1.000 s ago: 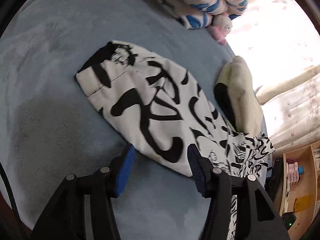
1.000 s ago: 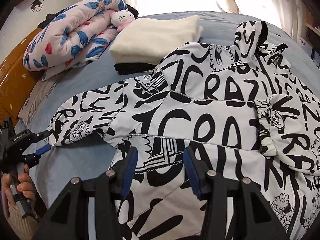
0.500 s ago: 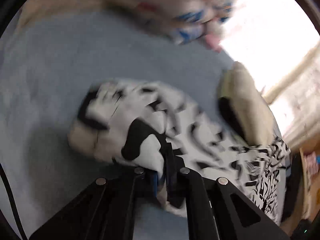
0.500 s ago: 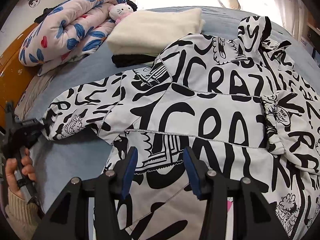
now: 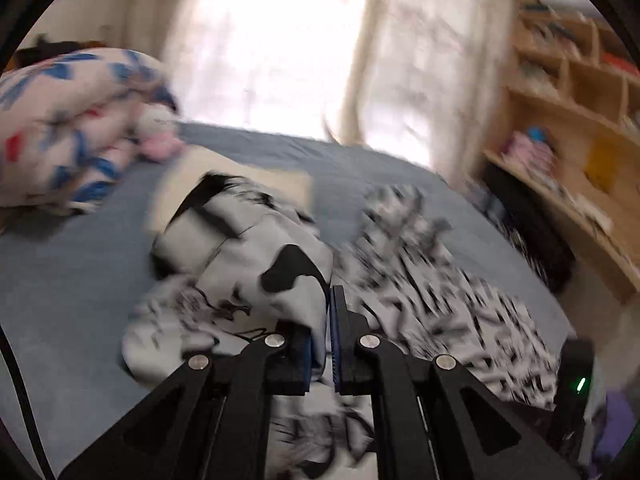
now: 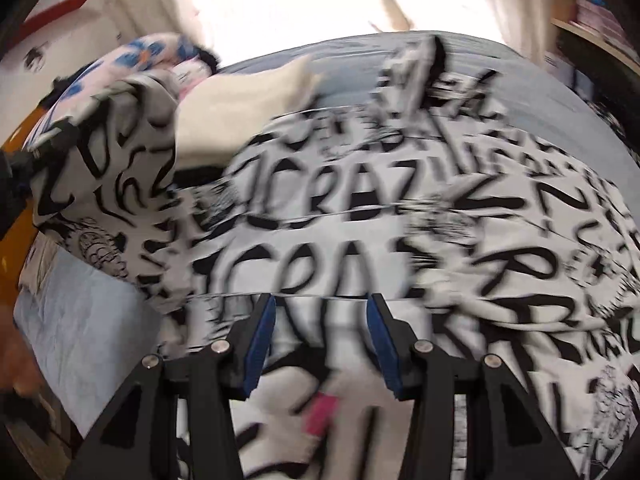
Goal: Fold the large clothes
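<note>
The black two-finger left gripper with blue pads [image 5: 326, 344] is seen with its jaws pressed together, white-and-black printed cloth being pinched between them. In the right wrist view it is glimpsed at the far left edge [image 6: 16, 168], raised, though blurred. The black two-finger right gripper with blue pads [image 6: 320, 344] is held with its jaws spread wide, nothing being gripped between them.

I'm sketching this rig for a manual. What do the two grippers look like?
Both match: the left gripper and right gripper have black angular linkage arms with triangular cutouts and silver round rivets. The fingers carry blue ribbed pads. A thin black cable runs along the left view's edge.
</note>
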The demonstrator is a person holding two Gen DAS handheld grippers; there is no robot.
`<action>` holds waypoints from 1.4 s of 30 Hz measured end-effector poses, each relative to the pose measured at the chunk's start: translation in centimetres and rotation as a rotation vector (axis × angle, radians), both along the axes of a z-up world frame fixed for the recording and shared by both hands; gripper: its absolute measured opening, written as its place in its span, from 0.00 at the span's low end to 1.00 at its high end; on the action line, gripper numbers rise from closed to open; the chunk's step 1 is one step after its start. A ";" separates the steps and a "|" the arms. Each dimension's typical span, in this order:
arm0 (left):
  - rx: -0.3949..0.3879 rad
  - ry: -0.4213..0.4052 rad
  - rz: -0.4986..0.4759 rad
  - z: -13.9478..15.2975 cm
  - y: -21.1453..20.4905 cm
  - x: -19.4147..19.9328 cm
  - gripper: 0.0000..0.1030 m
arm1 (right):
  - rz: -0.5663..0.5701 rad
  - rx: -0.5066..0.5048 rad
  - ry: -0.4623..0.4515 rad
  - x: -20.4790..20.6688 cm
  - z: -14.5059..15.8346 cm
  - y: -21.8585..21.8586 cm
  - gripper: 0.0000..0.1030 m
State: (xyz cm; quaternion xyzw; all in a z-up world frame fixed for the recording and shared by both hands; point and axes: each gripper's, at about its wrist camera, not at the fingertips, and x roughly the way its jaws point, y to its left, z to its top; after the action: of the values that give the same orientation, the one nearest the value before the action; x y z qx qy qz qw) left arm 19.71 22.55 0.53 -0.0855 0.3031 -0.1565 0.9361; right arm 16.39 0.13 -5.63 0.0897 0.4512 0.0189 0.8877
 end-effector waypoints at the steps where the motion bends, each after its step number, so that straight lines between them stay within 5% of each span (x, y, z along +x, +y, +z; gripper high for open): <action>1: 0.018 0.033 -0.037 -1.3 -2.2 0.3 0.09 | -0.019 0.002 0.000 -0.1 0.0 -1.1 0.46; 7: 0.078 0.281 -0.221 -9.2 -10.5 0.4 0.54 | -0.116 0.016 0.021 -1.3 -0.5 -7.1 0.46; 12: 0.093 0.361 -0.251 -11.5 -12.2 -1.7 0.54 | -0.143 0.047 0.030 -1.8 -1.0 -9.4 0.46; 19: 0.051 0.330 -0.184 -9.3 -7.9 -3.6 0.62 | -0.080 0.103 0.035 -1.4 -1.2 -8.3 0.46; 27: -0.009 0.352 -0.002 -9.7 -1.4 -3.9 0.65 | 0.002 0.397 0.180 1.8 -4.4 -6.9 0.47; 35: -0.078 0.395 0.039 -11.3 0.9 -3.0 0.65 | -0.058 0.600 0.314 6.4 -9.1 -6.0 0.47; 39: -0.078 0.405 0.035 -12.0 0.9 -2.7 0.65 | -0.110 0.643 0.301 7.7 -9.9 -6.1 0.47; 42: -0.086 0.423 0.037 -12.7 0.9 -2.6 0.65 | -0.093 0.582 0.278 8.5 -9.3 -5.1 0.42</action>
State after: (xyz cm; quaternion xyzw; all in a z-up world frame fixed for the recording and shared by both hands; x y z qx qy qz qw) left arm 17.13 23.48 -12.16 -0.1621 0.4844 -0.1308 0.8497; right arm 24.89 -5.01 -14.88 0.3622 0.5392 0.0940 0.7545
